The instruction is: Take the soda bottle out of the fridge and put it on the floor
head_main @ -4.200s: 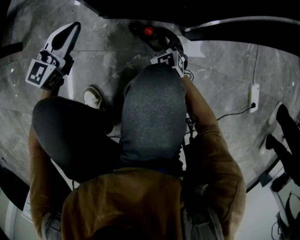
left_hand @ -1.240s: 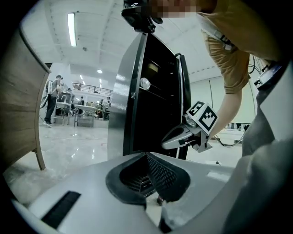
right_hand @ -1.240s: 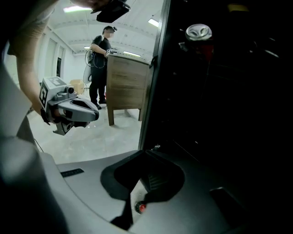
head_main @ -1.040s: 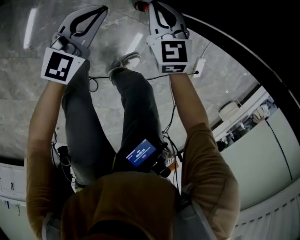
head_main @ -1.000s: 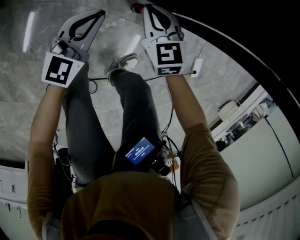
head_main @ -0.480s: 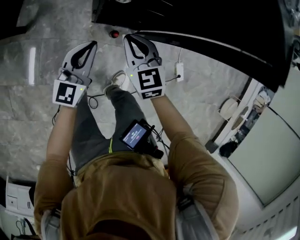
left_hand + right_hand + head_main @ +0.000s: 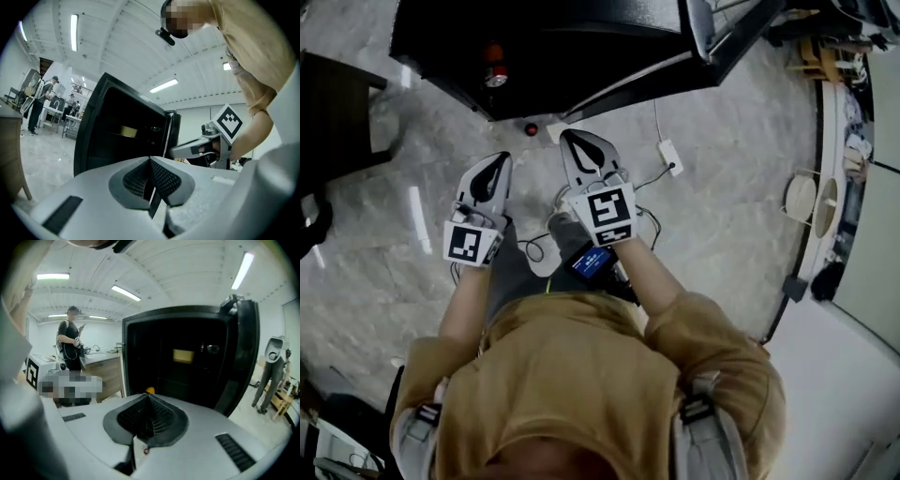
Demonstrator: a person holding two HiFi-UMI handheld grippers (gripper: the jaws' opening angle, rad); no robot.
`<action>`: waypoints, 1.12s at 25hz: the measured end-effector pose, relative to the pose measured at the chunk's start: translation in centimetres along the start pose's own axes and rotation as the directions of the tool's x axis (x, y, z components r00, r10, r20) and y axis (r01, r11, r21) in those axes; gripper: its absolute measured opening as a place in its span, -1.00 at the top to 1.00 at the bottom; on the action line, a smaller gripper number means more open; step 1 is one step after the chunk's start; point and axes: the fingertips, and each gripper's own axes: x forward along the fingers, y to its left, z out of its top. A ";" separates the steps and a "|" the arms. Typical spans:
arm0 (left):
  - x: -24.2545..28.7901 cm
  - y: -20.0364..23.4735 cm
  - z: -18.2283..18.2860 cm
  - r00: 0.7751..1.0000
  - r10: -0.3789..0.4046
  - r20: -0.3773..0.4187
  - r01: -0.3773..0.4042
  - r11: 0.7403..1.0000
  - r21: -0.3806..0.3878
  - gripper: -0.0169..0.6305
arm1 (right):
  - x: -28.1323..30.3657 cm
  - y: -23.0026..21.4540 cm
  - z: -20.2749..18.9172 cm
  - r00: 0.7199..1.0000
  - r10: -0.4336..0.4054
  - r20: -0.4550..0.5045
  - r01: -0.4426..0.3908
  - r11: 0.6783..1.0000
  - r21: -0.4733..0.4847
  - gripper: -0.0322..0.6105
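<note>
- Now, left gripper (image 7: 498, 161) and right gripper (image 7: 575, 141) both clenched, nothing between.
- Seemingly done: soda bottle (image 7: 532, 128) on floor (image 7: 722, 216) before fridge (image 7: 553, 47); move away gently, without knocking it.

The fridge (image 7: 562, 47) is black, the floor (image 7: 731, 187) grey marbled stone, and the soda bottle (image 7: 531, 129) has a red cap. The left hand-held gripper (image 7: 494, 164) and right hand-held gripper (image 7: 577, 142) are white with black cross-hatched pads and black-and-white square markers. The person's top (image 7: 581, 375) is mustard.
</note>
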 end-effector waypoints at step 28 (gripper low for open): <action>-7.3 -4.5 28.4 0.979 0.021 0.205 -0.081 0.954 0.288 0.94 | -21.5 -7.5 23.1 0.826 -0.259 0.501 0.268 0.962 0.056 0.89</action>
